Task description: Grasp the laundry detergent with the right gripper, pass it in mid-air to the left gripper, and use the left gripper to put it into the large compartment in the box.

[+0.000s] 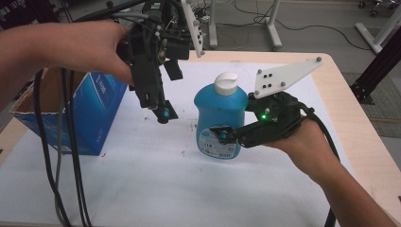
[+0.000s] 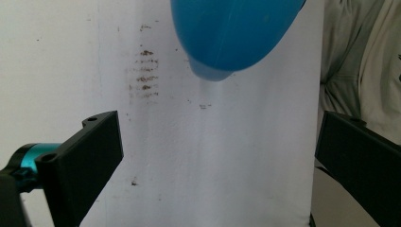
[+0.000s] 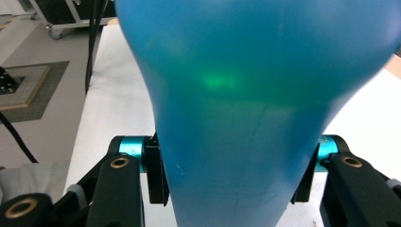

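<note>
— How do the two hands stand?

— The right hand (image 1: 302, 139) comes from the lower right with the palm turned up, and it holds the right tongs (image 1: 222, 135) sideways, pointing to the left. These tongs are clamped on the lower body of the blue bottle (image 1: 221, 118). In the right gripper view the two jaws press on both sides of the bottle (image 3: 255, 118), where it gets narrow.

— And the other one?

— The left hand (image 1: 101, 49) is raised above the desk (image 1: 350, 123), at the upper left. It holds the left tongs (image 1: 163, 111) pointing down and a little toward the bottle, but not touching it. In the left gripper view the jaws are wide apart, with nothing between them, and the round blue bottle (image 2: 236, 33) is ahead of them, over the white sheet (image 2: 213, 156).

— Where is the bottle exactly?

— It stands upright near the middle of the desk, on the white sheet (image 1: 156, 189), with its white cap (image 1: 226, 83) on top.

— How many things do you count?

— One bottle, one blue box (image 1: 90, 111) at the left side of the desk, two tongs, two hands. Also some black cables (image 1: 61, 165) hang down at the left.
</note>
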